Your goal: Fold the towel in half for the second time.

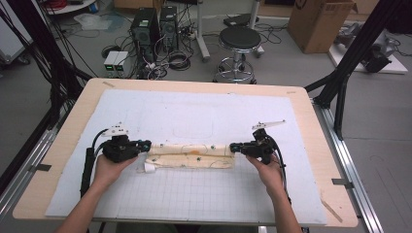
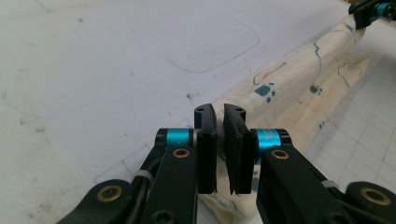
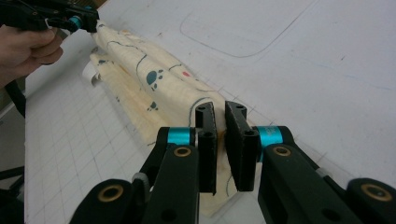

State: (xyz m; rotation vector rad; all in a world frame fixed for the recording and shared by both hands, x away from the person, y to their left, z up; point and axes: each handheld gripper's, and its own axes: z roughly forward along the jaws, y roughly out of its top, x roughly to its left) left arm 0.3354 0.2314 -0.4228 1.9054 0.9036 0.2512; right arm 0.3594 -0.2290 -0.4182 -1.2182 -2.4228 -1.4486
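cloth (image 1: 190, 156): cream fabric w/ paw prints, folded into a long narrow strip, lying flat on the white mat (image 1: 194, 116) over the desk (image 1: 311, 126); it spans between the 2 grippers.
L gripper (image 1: 147, 144): at the strip's L end. In the left gripper view its fingers (image 2: 206, 140) are nearly together w/ a thin gap; the cloth edge (image 2: 280, 88) sits just ahead of and under the tips. Looks pinched on the end, but the cloth inside the gap is hard to make out.
R gripper (image 1: 234, 146): at the strip's R end. In the right gripper view the fingers (image 3: 205, 140) are close, a narrow slot between them, cloth (image 3: 154, 88) straight ahead and running below them. Same doubt re actual bite.
risk 1: if either pinch has only the top layer, a lift or a fold prob peels that layer off and the strip opens up.
risk 2: uneven pull from the 2 ends could twist the strip or drag it across the mat, so the edges go out of line.
risk 3: white tag (image 1: 148, 168) sticks out just nearside of the L fingers; may snag or flip out.
L hand (image 1: 108, 167): wraps the gripper body from behind, forearm coming up from the near edge, gripper pointing inward along the strip.
R hand (image 1: 268, 170): mirror pose, gripper pointing inward at the L one, held low over the desk.
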